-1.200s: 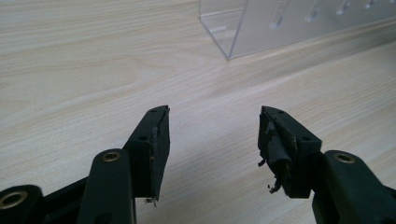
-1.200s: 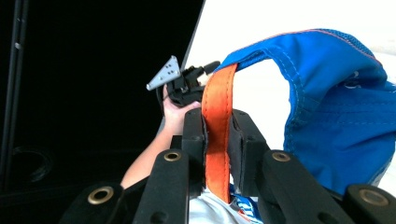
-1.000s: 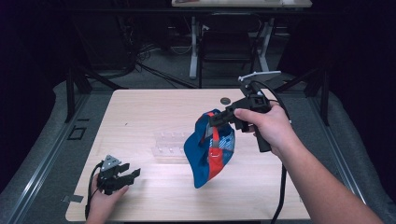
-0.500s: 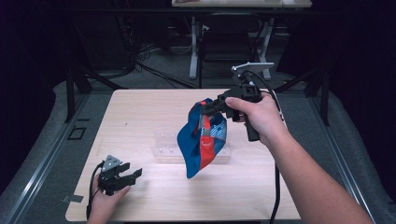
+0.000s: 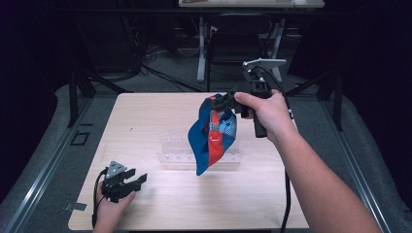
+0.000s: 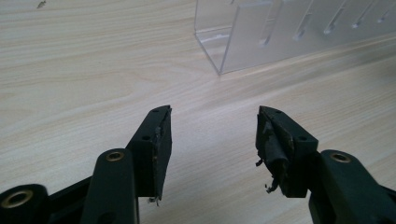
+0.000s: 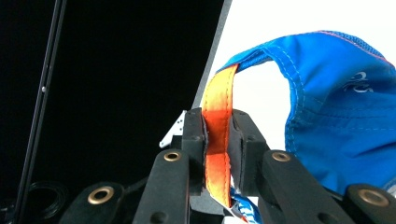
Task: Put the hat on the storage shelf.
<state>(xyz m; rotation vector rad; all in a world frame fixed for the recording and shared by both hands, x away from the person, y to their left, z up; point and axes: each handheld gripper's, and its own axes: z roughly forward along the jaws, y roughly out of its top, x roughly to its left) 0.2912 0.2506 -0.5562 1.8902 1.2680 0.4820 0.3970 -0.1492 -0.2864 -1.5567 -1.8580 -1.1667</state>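
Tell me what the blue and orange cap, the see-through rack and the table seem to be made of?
The cap looks like thin woven cloth: stitched seams, limp drape, an orange strap pinched in the right tool. The rack seems clear hard plastic, likely acrylic: glossy, see-through, sharp edges, cut slots. The table shows pale wood grain with a matt finish; solid wood or laminate, I cannot tell.

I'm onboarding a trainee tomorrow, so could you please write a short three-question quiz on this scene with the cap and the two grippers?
1. True or false: the right gripper is shut on the orange strap of the blue cap.
2. What is between the left gripper's jaws? A) the cap B) nothing C) the clear acrylic rack
3. Fill in: the cap hangs above the clear ____.

Key: 1 true; 2 B, the jaws stand open over the wooden table, having just closed a little; 3 rack.
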